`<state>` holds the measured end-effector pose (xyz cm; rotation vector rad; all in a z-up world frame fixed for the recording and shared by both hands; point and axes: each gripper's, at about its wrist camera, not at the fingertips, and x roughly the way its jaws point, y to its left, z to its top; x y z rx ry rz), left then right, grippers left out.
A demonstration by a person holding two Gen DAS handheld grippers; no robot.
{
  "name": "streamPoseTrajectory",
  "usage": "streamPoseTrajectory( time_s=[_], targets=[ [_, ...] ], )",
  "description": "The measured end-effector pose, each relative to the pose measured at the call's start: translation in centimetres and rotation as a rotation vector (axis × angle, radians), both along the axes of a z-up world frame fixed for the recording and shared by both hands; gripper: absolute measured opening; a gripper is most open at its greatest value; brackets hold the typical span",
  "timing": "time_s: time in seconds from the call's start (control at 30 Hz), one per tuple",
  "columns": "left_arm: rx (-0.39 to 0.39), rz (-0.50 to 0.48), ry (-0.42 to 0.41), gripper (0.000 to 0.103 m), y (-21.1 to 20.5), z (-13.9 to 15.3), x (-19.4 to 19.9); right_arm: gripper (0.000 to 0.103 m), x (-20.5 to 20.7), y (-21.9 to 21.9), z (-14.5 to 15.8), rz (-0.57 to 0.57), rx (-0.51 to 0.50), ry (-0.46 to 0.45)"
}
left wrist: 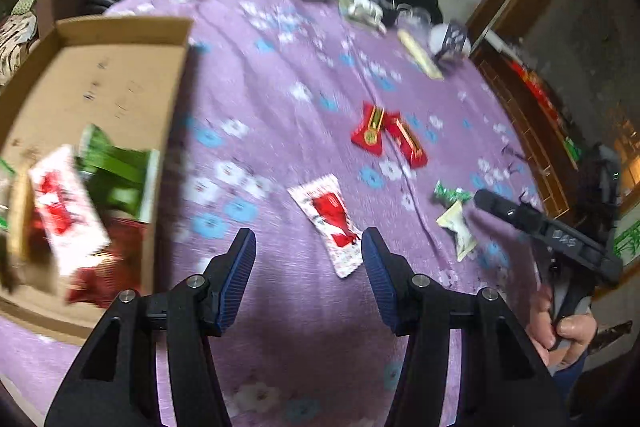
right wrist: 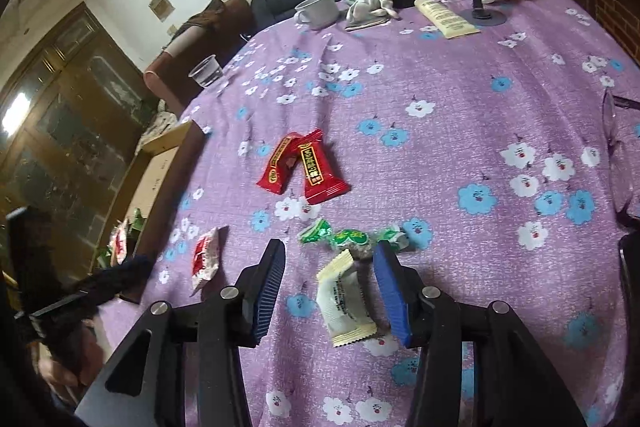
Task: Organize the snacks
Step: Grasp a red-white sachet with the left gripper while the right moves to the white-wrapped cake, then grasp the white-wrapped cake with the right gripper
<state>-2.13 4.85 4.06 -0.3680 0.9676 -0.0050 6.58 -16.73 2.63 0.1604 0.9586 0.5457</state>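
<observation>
We see matt woven cloth (right wrist: 460,155) over the worktop, plain brown cardboard box (left wrist: 120,75), glossy red foil wrappers (right wrist: 304,167), ribbed blue rubbery pads on matt black plastic fingers (right wrist: 268,291), clear plastic cup (right wrist: 206,71)

Left gripper (left wrist: 308,247) gapes above white-red packet (left wrist: 330,223), cardboard box (left wrist: 120,27) alongside

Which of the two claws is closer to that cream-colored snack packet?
Right. The right gripper is open with the cream packet between its fingers. The left gripper is open off to the side, near the red-and-white packet.
</observation>
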Motion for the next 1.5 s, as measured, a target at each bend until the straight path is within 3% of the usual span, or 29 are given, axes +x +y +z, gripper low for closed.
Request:
streamPoseTrajectory(
  time_s=[0.17, 0.4, 0.47, 0.53, 0.57, 0.77, 0.87, 0.93, 1.03, 1.17, 1.37, 1.5],
  targets=[
    [0.005, 0.004, 0.044, 0.054, -1.7, -1.4, 1.8, 0.049, 0.1, -0.6, 0.0, -0.003, 0.02, -0.002],
    [0.104, -0.049, 0.033, 0.053, -4.6, -2.3, 3.3, 0.049, 0.1, -1.2, -0.1, -0.005, 0.028, 0.01],
    [0.147, -0.066, 0.022, 0.048, -5.3, -2.6, 3.3, 0.049, -0.1, -1.0, -0.1, -0.001, 0.004, 0.003],
    [0.204, -0.076, 0.007, 0.032, -5.6, -2.7, 3.3, 0.049, -0.3, -0.6, -0.2, 0.01, -0.029, -0.008],
    [0.221, -0.078, 0.0, 0.029, -5.5, -2.7, 3.1, 0.049, -0.4, -0.4, -0.3, 0.016, -0.048, -0.012],
    [0.238, -0.087, -0.031, 0.028, -4.0, -2.9, 2.7, 0.049, -1.4, 2.4, -1.7, 0.097, -0.206, -0.032],
    [0.26, -0.093, -0.043, 0.028, -4.2, -3.0, 2.8, 0.044, -2.2, 3.9, -2.7, 0.131, -0.296, -0.059],
    [0.266, -0.106, -0.045, 0.028, -4.5, -3.0, 2.9, 0.027, -2.5, 4.3, -2.9, 0.12, -0.343, -0.092],
    [0.244, -0.119, -0.05, 0.028, -4.3, -3.0, 2.9, 0.025, -2.2, 3.6, -2.6, 0.107, -0.275, -0.09],
    [0.256, -0.126, -0.048, 0.028, -4.6, -3.0, 3.0, 0.025, -3.0, 3.4, -1.0, 0.125, -0.167, -0.155],
    [0.276, -0.138, -0.045, 0.031, -5.0, -3.0, 3.0, 0.025, -2.8, 3.7, -0.7, 0.114, -0.104, -0.137],
    [0.31, -0.154, -0.04, 0.039, -5.7, -3.1, 3.1, 0.025, -2.9, 3.7, -0.6, 0.102, -0.089, -0.138]
  ],
)
